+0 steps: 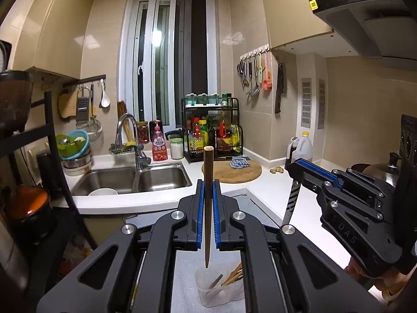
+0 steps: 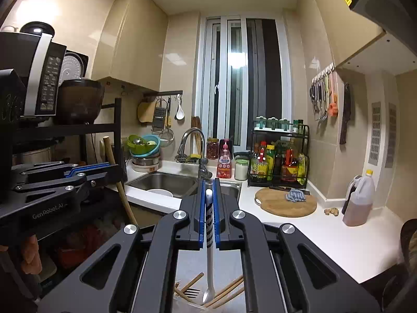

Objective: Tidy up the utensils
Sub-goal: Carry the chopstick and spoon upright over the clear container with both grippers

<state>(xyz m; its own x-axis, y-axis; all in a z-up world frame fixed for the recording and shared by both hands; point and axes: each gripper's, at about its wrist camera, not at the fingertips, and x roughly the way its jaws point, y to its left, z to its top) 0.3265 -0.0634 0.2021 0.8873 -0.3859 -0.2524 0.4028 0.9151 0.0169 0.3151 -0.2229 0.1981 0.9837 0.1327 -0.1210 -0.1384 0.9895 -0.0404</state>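
Observation:
My left gripper is shut on a brown wooden chopstick, held upright with its thin tip just above a clear plastic cup that holds several wooden chopsticks. My right gripper is shut on a spoon with a black-and-white patterned handle; its bowl hangs down over the cup, among wooden chopsticks and a metal fork. The right gripper also shows in the left wrist view, and the left gripper shows in the right wrist view.
A double steel sink with a white bowl lies ahead. A round wooden board with a blue cloth, a condiment rack and an oil jug stand on the white counter. A black shelf stands at left.

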